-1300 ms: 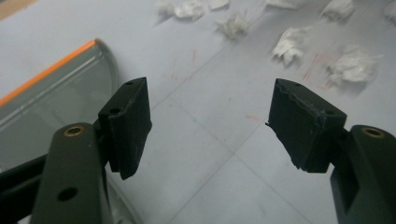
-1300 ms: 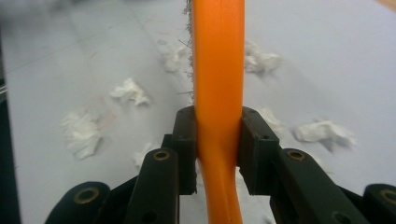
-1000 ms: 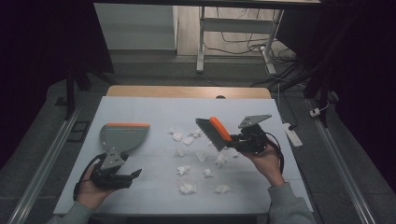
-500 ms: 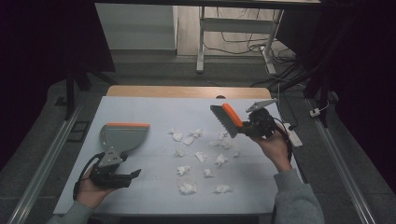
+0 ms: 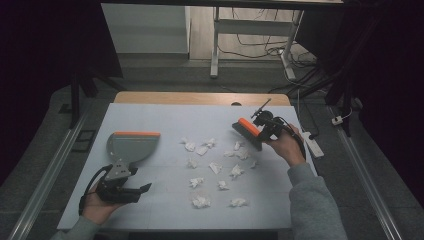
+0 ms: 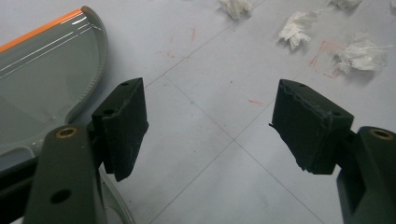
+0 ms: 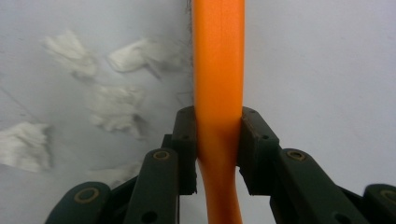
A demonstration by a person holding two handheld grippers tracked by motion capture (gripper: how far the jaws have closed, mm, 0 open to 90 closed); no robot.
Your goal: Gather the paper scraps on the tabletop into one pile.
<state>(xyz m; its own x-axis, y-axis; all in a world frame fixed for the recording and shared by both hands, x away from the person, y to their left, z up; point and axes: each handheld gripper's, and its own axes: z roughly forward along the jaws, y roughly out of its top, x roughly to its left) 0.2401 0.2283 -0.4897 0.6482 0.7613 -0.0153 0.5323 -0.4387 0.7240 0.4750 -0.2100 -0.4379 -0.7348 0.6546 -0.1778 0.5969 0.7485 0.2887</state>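
Brush (image 5: pixel 247 131): orange-backed, at the table's far right, just beside the paper scraps (image 5: pixel 215 167)
Right gripper (image 7: pixel 217 140): jaws clamped on its orange handle
Left gripper (image 6: pixel 210 126): jaws wide apart, holding nothing, near the grey dustpan (image 5: pixel 131 146)

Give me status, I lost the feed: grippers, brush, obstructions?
Right gripper shut on brush. Left gripper open beside dustpan. Paper scraps scattered between; nothing blocking.

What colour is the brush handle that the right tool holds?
Orange; the brush handle shows best in the right gripper view, clamped in the right tool.
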